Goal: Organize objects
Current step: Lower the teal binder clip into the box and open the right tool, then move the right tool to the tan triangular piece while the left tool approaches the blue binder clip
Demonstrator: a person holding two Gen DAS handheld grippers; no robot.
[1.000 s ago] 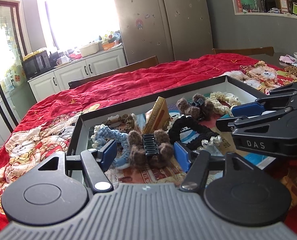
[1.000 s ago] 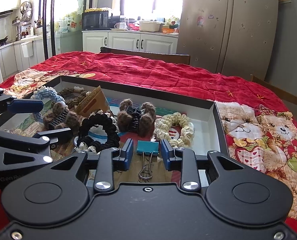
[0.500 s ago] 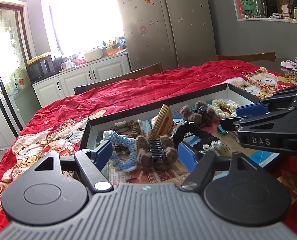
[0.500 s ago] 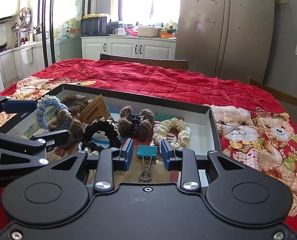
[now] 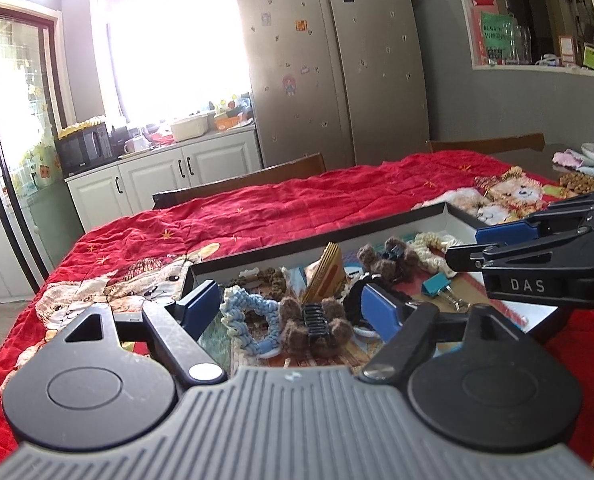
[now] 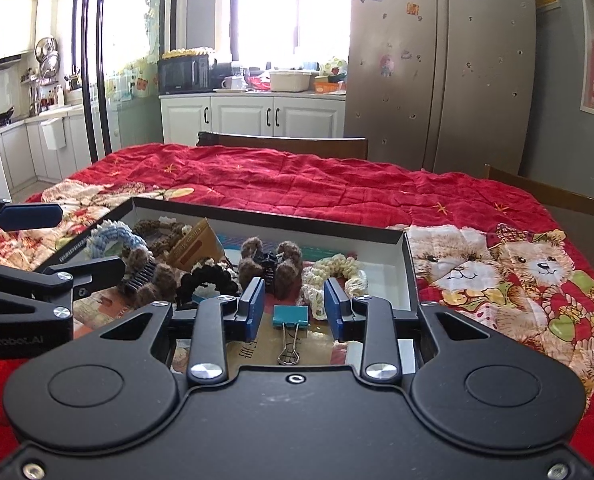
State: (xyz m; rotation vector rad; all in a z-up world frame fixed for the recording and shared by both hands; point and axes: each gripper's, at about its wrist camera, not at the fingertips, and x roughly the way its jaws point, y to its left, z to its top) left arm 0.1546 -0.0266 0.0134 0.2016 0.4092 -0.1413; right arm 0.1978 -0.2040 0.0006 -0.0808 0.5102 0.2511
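Tray: shallow black-rimmed tray [image 6: 408,256] on the red-quilted bench, holding a jumble of hair ties, clips and a card
Right gripper [image 6: 293,308]: jaws apart, empty, straddling the teal binder clip [image 6: 291,316] at 12 o'clock, not touching it
Left gripper [image 5: 287,306]: spread wide, empty, aimed at the brown fuzzy claw clip [image 5: 315,326], with the blue braided tie [image 5: 249,318] at its 9 o'clock
Risk: the binder clip's wire handles [image 6: 289,346] point toward the gripper, so closing on them could flip or skid the clip; left fingers may snag the blue tie along with the claw clip
Since earlier: both views have pulled back and up; the things in the tray lie unmoved
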